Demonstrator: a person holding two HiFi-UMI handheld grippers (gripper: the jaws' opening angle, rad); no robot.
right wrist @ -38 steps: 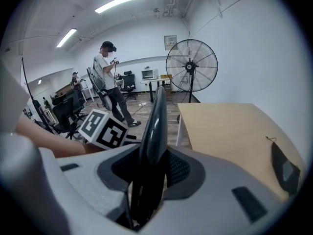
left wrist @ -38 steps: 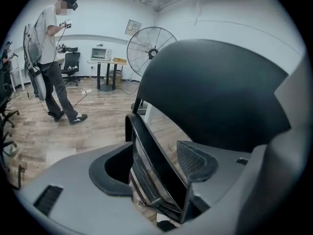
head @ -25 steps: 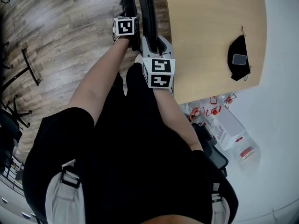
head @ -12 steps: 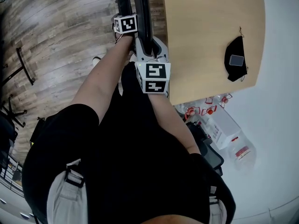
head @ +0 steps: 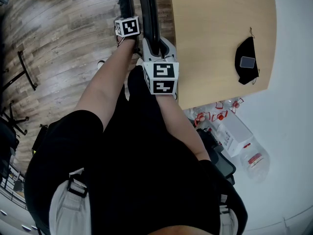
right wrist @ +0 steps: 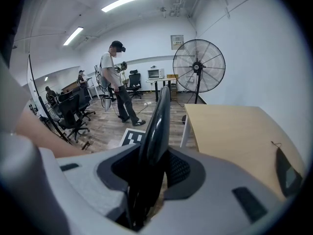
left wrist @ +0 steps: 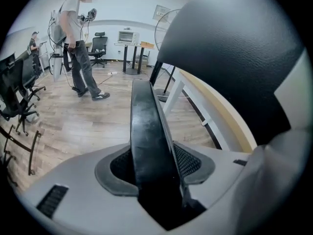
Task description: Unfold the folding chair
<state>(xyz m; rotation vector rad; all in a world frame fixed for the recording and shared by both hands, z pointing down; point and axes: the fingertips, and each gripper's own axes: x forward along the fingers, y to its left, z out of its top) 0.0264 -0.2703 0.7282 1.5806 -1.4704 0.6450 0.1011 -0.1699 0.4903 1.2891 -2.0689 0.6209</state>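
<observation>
**Carefully now: left grip on the chair not yet complete**

I see the folding chair [head: 146, 9] standing folded on the wooden floor [head: 63, 28], just beside the edge of the light table [head: 220, 33] and directly in front of my legs. It shows two thin black panels, upright and close to each other.

My right gripper [right wrist: 146, 173] is clamped on the table-side panel [right wrist: 159, 121]. The pads sit against both faces of it and the jaws are steady. My left gripper [left wrist: 155, 168] has the left-hand panel [left wrist: 146, 126] between its jaws, and these are closing at this moment. On one side I can see a dark gap between pad and panel, so I judge that this grip is not firm yet.

Some things can go wrong from here:

- If I pull the panels apart before the left pads press, the smooth rounded edge will probably slide out and the chair will swing on the right grip alone.
- The chair is very near the table and its white leg [left wrist: 173, 94], so the table-side panel may knock or catch there when it opens.
- Both grips are high on the chair, and an uneven pull can tip it sideways.
- A stiff hinge may open suddenly.
</observation>
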